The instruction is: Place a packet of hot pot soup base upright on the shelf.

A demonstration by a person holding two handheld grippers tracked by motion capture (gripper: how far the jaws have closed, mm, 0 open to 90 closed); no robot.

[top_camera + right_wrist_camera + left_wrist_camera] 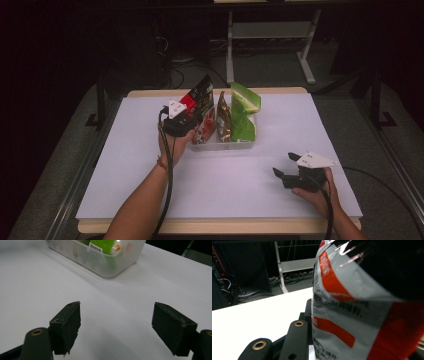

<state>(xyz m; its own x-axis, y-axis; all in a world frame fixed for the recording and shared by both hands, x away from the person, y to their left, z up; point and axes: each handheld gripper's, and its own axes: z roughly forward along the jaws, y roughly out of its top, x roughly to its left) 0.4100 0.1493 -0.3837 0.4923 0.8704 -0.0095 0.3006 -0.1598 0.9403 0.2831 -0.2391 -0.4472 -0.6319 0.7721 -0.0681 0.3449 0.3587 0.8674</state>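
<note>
Our left tongs (192,112) are at the left end of the tub (225,145), up against a black and red bag (199,100). In the left gripper view the bag (362,302) lies against the one jaw we can see, but the other jaw is hidden, so we cannot tell if the tongs pinch it. The bag stands in the tub beside a brown bag (223,120) and a green bag (243,112).

Our right tongs (284,165) are spread wide with nothing between them. They sit low over the table (300,120), well apart from the tub (107,262).

The table has a white top with a pale wood edge. The room behind is dark, with a grey floor, white legs (231,45) of other furniture and some cables.
</note>
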